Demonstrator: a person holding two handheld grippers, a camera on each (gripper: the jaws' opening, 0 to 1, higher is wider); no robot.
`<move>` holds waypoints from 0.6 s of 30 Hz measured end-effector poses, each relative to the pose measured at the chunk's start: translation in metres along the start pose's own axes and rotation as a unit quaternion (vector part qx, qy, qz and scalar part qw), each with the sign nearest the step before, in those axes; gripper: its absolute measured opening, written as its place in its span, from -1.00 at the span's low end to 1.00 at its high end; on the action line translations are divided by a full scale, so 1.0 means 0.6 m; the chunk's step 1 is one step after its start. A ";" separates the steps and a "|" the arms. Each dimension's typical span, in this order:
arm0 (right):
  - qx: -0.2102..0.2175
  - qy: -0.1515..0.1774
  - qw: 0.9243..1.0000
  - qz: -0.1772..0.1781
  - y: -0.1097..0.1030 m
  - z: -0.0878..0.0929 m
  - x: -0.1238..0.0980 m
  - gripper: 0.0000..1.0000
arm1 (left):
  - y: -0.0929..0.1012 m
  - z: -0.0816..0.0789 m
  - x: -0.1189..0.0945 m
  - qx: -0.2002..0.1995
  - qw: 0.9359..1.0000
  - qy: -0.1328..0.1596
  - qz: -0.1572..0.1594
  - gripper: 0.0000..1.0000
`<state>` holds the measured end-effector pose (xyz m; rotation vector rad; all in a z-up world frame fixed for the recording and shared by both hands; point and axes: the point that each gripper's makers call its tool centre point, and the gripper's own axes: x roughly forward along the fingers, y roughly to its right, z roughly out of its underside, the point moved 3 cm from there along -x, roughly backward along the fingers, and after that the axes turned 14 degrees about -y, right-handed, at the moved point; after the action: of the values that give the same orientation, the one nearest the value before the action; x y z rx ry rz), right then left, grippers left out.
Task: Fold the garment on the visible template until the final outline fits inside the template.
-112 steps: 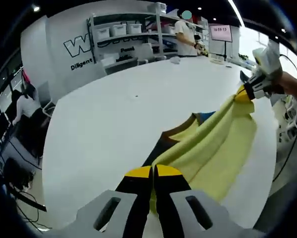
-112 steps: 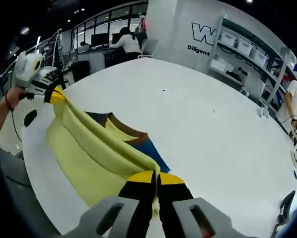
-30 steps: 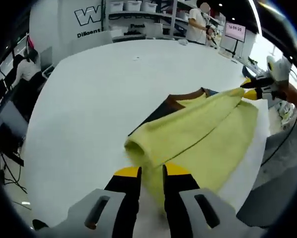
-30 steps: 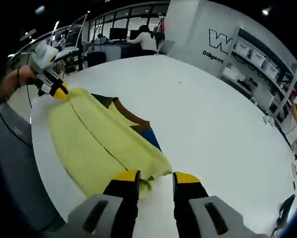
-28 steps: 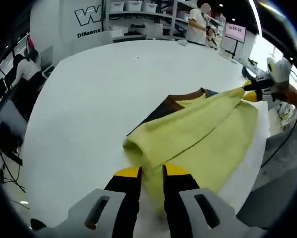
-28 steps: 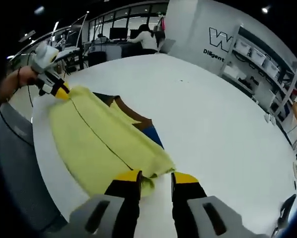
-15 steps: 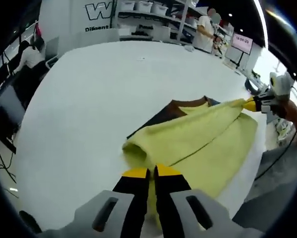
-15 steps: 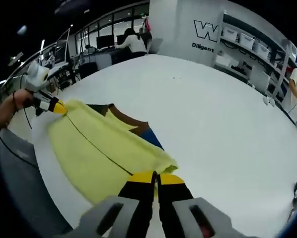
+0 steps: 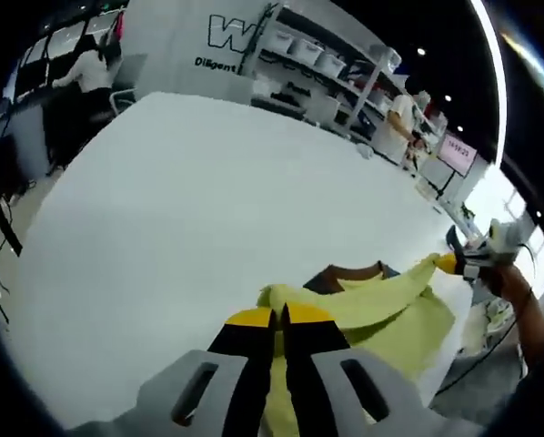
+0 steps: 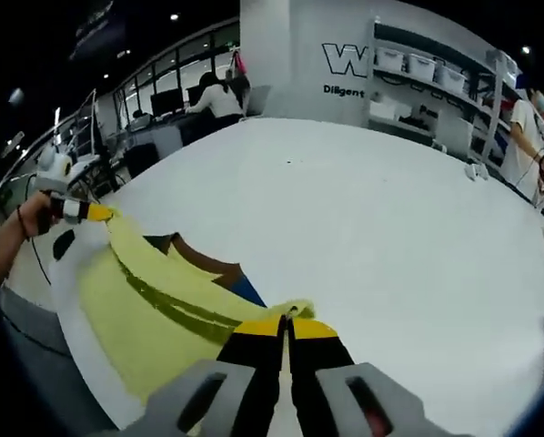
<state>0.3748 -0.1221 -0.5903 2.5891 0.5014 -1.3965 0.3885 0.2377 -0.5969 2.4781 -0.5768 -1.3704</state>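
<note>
A yellow garment lies partly lifted over a template with brown, dark and blue parts on the white table. My left gripper is shut on one end of the garment's edge. The right gripper, held by a hand, pinches the other end at the right. In the right gripper view, my right gripper is shut on the garment, which stretches taut to the left gripper at far left. The template peeks out behind the raised fold.
The table is large and bare beyond the garment; its near edge runs just under the cloth. Shelves with boxes and a standing person are at the far side. A seated person works at desks beyond the table.
Both grippers stood open at the folded garment's edge a second ago, then shut on it. The edge now hangs raised and stretched between them, and both views tilt higher.
</note>
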 end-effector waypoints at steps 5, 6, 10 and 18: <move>0.007 0.004 1.000 0.002 0.009 -0.016 0.015 -1.00 | -0.011 -0.013 0.016 -0.031 0.999 0.007 0.010 -1.00; 0.010 0.004 1.000 0.002 0.012 -0.019 0.021 -1.00 | -0.013 -0.014 0.020 -0.033 0.999 0.006 0.007 -1.00; 0.024 -0.001 1.000 0.002 0.019 -0.021 0.040 -1.00 | -0.021 -0.011 0.036 -0.043 0.999 -0.005 0.000 -1.00; 0.055 -0.005 0.998 0.008 0.030 -0.020 0.073 -1.00 | -0.035 -0.018 0.060 -0.074 0.997 -0.006 -0.010 -0.97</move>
<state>0.4127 -0.1257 -0.6207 2.6631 0.4120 -1.4708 0.4197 0.2403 -0.6265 2.3650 -0.4374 -1.3843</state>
